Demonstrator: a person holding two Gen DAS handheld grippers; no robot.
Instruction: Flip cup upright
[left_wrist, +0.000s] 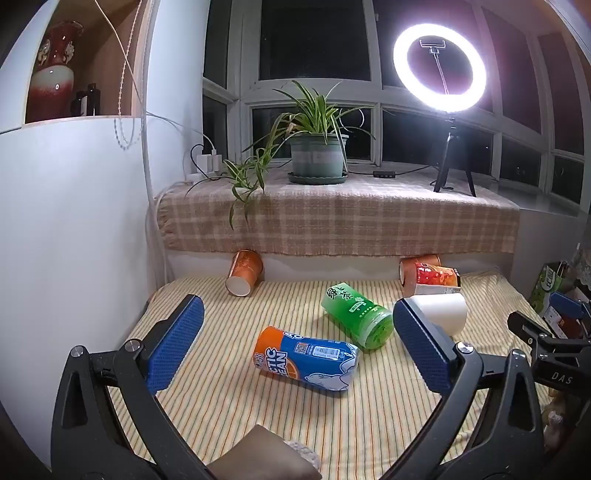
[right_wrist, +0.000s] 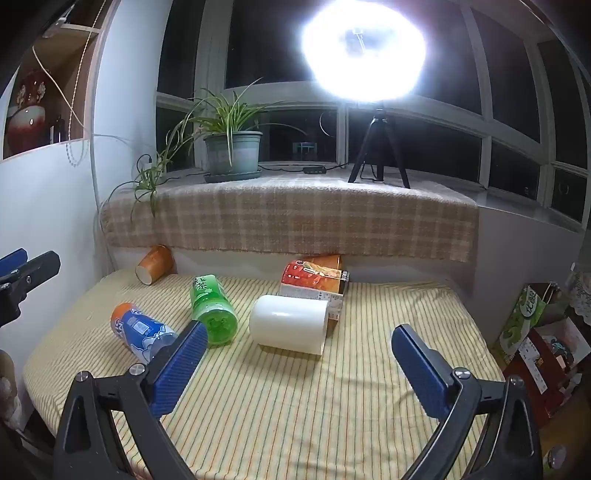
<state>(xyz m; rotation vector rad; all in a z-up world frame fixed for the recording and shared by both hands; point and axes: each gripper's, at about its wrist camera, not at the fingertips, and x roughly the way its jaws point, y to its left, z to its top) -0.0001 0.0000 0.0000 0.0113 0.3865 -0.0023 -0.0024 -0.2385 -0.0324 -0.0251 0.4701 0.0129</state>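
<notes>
Several cups lie on their sides on a striped cloth (left_wrist: 280, 413). A blue and orange cup (left_wrist: 306, 360) (right_wrist: 142, 334) lies nearest my left gripper (left_wrist: 299, 332), which is open and empty above the cloth. A green cup (left_wrist: 356, 315) (right_wrist: 212, 308) lies behind it. A white cup (right_wrist: 290, 323) (left_wrist: 443, 310) lies just ahead of my right gripper (right_wrist: 299, 350), which is open and empty. A red printed cup (right_wrist: 314, 278) (left_wrist: 432, 275) and an orange cup (left_wrist: 243, 273) (right_wrist: 155, 264) lie at the back by the ledge.
A ledge with a checked cloth (left_wrist: 332, 221) rises behind the cups and carries a potted plant (left_wrist: 317, 155) and a ring light on a tripod (left_wrist: 439, 66). A white wall (left_wrist: 74, 221) stands on the left. Boxes (right_wrist: 532, 332) stand on the right.
</notes>
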